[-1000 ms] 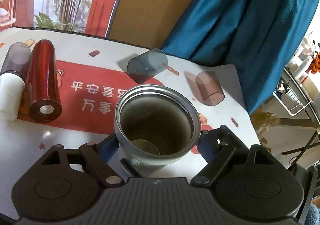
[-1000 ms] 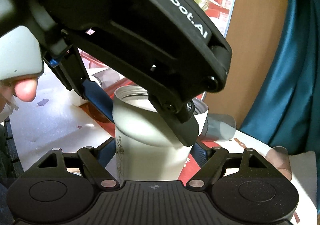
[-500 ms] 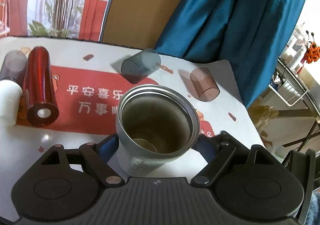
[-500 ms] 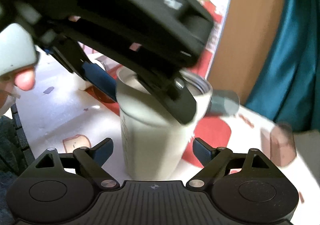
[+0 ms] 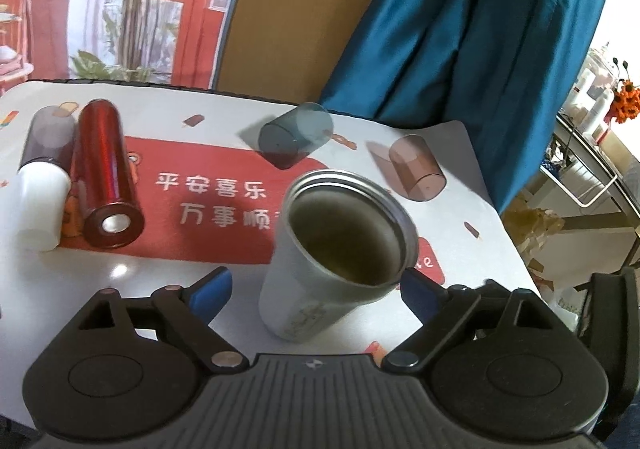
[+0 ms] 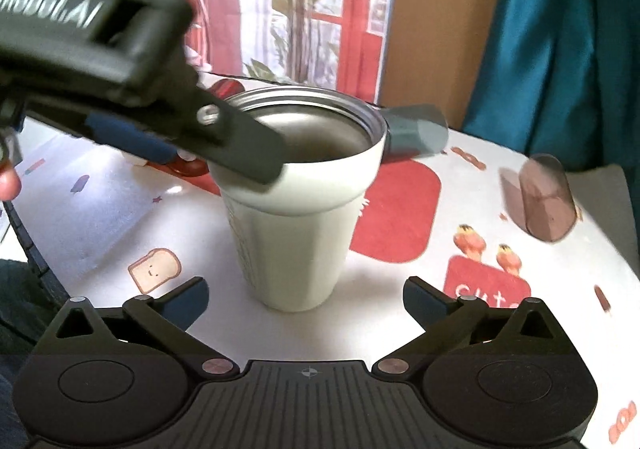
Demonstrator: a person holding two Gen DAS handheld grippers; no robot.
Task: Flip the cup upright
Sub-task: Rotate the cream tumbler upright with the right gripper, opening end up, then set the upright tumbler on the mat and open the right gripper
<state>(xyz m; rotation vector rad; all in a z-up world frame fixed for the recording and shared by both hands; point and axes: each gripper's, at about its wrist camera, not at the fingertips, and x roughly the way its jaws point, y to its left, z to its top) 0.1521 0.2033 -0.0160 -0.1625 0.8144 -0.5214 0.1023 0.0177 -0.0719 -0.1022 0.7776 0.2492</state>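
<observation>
The white cup [image 5: 336, 249] stands upright on the table [image 5: 140, 273], its mouth open to the top, on the edge of the red patch of the printed cloth [image 5: 224, 209]. The left gripper [image 5: 316, 289] is wide open, its blue pads on either side of the cup and not touching it. The right gripper [image 6: 306, 299] is also wide open and holds nothing; the cup stands at its 12 o'clock.

From the left wrist view, a red bottle [image 5: 106, 173] and a white bottle [image 5: 38, 185] lie at 10 o'clock, a grey tumbler [image 5: 294, 139] at 12 o'clock, and a brown tumbler [image 5: 416, 167] at 1 o'clock. Behind the table hang a teal curtain [image 5: 480, 29] and a wooden panel [image 5: 296, 9].
</observation>
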